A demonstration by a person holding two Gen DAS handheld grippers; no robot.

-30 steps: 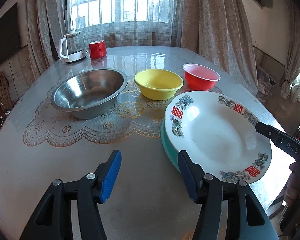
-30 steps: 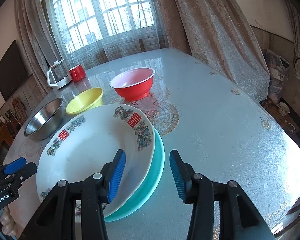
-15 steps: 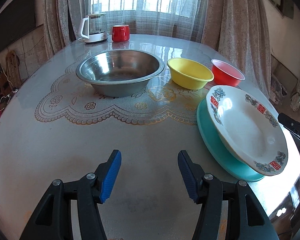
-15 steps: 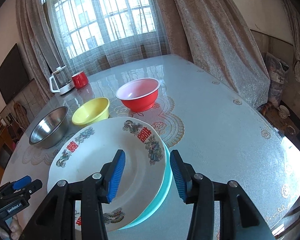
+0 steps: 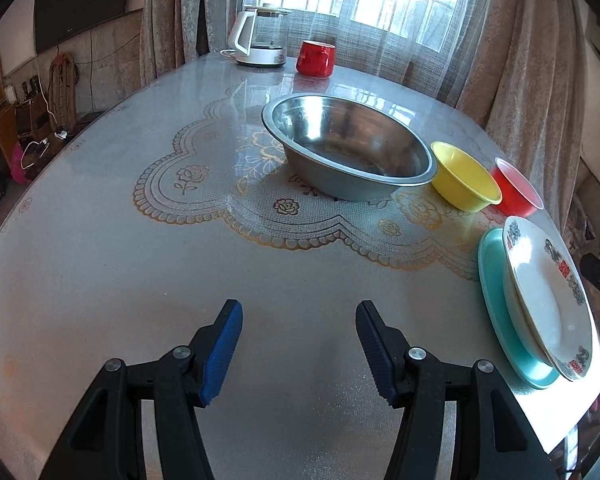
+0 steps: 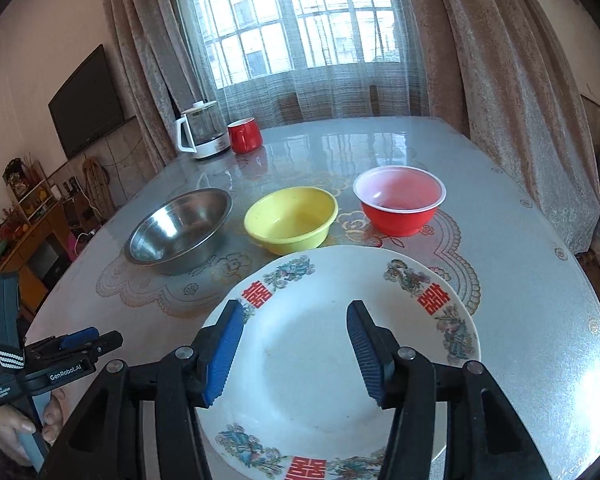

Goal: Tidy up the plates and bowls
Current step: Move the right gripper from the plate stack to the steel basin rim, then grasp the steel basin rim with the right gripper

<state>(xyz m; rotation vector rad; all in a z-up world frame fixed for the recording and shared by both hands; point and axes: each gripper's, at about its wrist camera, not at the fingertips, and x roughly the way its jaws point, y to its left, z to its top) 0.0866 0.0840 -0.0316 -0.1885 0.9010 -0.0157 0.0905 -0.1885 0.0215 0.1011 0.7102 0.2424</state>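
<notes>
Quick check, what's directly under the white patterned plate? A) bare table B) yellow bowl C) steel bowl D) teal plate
D: in the left wrist view the white patterned plate lies stacked on the teal plate, whose rim shows along its near side.

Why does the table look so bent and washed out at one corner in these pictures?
Left wrist view: the fisheye lens bows the table and curtains. Right wrist view: window light glares off the table's right edge, bleaching it; the white plate stays sharp.

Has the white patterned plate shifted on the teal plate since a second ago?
No. The white plate sits on the teal plate as before, just short of the red bowl; only the cameras moved.
</notes>
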